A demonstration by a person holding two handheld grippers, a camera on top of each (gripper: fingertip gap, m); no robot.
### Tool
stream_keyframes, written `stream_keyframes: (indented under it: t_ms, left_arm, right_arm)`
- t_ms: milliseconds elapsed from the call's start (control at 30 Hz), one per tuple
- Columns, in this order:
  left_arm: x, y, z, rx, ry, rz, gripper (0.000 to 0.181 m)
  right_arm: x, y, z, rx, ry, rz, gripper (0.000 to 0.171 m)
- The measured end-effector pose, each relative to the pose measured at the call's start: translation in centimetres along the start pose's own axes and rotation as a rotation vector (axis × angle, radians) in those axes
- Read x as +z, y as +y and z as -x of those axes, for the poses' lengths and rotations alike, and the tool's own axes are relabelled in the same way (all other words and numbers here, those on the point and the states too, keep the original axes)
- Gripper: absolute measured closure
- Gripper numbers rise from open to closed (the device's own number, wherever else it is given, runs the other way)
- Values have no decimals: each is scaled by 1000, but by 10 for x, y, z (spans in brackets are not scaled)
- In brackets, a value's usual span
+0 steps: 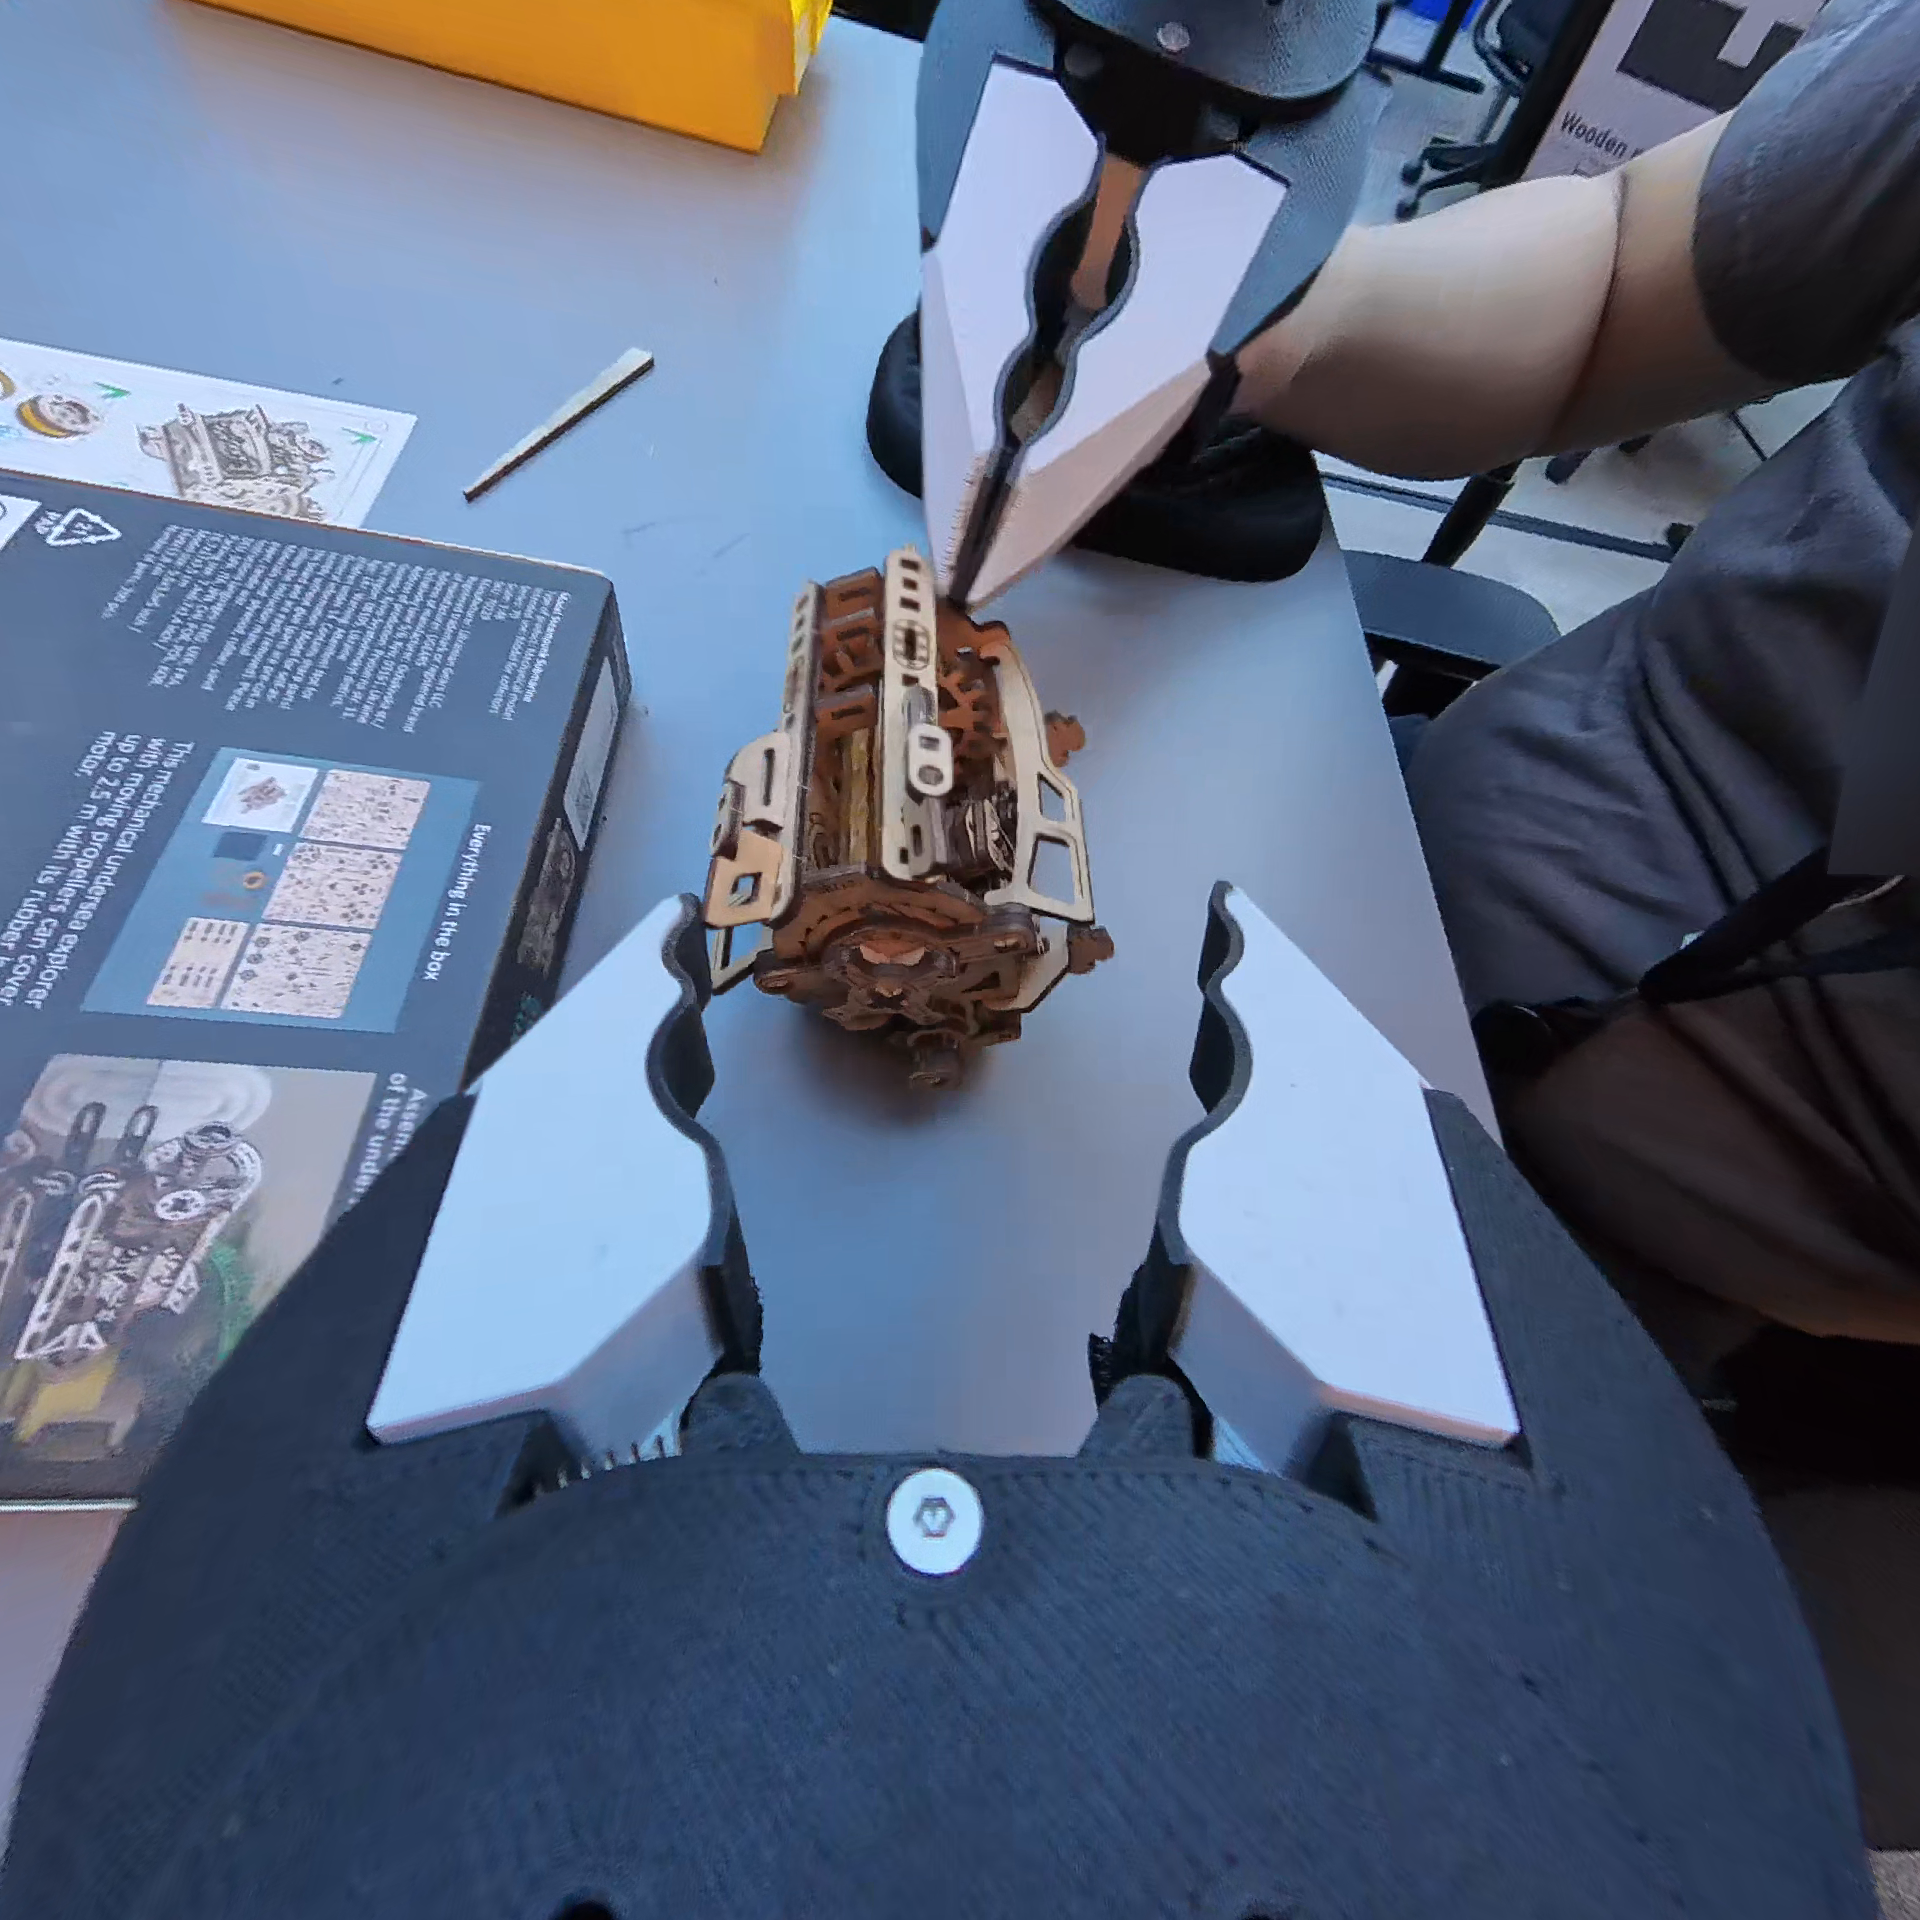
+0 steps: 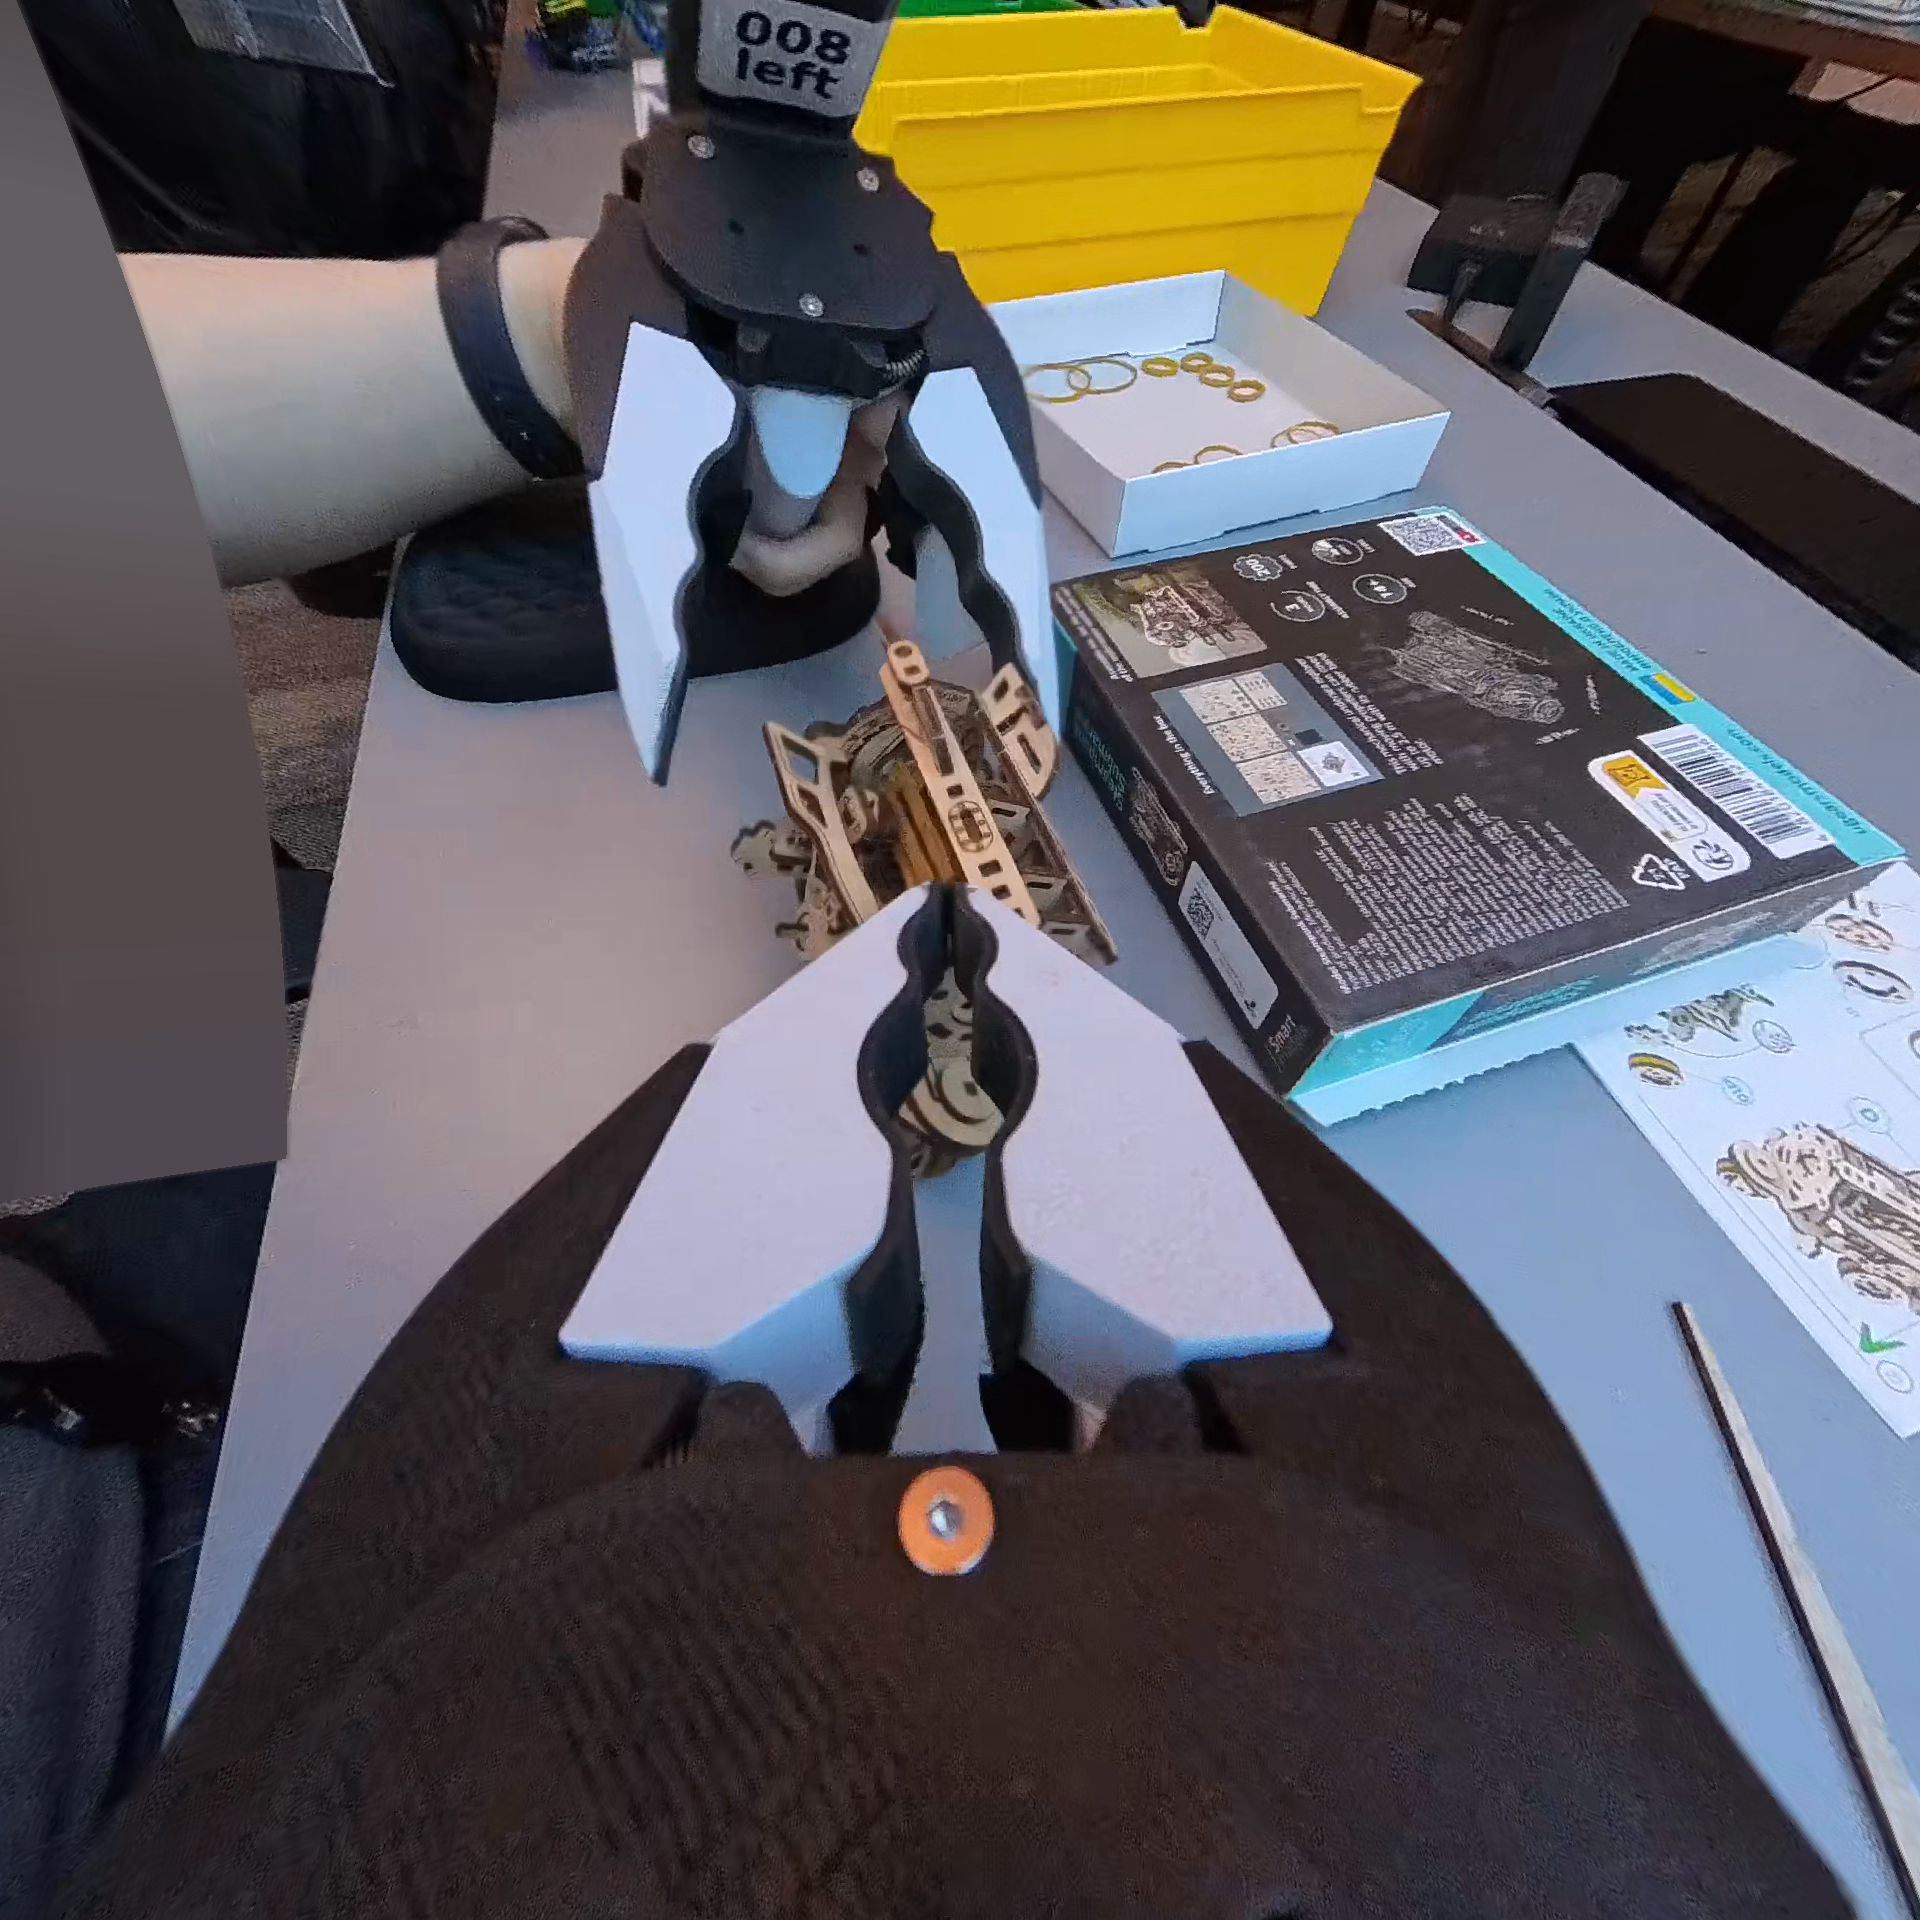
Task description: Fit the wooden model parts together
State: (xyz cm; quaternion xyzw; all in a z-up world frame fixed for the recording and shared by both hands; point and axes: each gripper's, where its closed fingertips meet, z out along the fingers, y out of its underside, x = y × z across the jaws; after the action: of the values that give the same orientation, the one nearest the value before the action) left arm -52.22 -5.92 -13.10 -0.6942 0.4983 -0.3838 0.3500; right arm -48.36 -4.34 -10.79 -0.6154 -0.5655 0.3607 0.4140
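A partly built wooden model (image 1: 904,831) lies on the grey table (image 1: 935,1299); it also shows in the right wrist view (image 2: 914,800). My left gripper (image 1: 951,914) is open, its two fingers on either side of the model's near end, not touching it. From the right wrist view it (image 2: 847,748) hangs open over the model's far end. My right gripper (image 2: 940,896) is shut on a small flat wooden part (image 2: 951,1081) that shows in the hollow between its fingers. Its tips (image 1: 961,597) rest against the top of the model's other end.
A black kit box (image 1: 291,831) (image 2: 1455,790) lies beside the model, with an instruction sheet (image 2: 1787,1143) and a thin wooden stick (image 1: 561,421) nearby. A yellow bin (image 2: 1132,156), a white tray of rubber rings (image 2: 1226,447) and a black pad (image 1: 1195,509) stand farther off. The table edge (image 1: 1382,727) is close. Some 6 cm of space lies between my two pairs of fingers. From the right gripper's tips to the thin wooden stick (image 1: 561,421) is close to 20 cm. My right wrist view (image 2: 1806,1597) looks at it from another angle.
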Motion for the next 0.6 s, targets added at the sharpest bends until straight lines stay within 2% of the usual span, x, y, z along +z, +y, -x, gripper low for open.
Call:
stream_keyframes:
  t_ms: [167,333,500,600]
  left_arm:
    - [4,2,-19,-42,-42,-5,99]
    - [16,6,-33,-79,-160,-11,99]
    - [27,5,-44,-77,-237,-22,101]
    - [33,3,-49,-103,-239,-37,106]
  right_arm:
    - [-2,2,-14,-5,25,17,171]
    - [-3,4,-20,98,-7,29,167]
    - [-12,-6,-2,233,-74,-18,158]
    - [-18,-17,16,217,-96,-59,154]
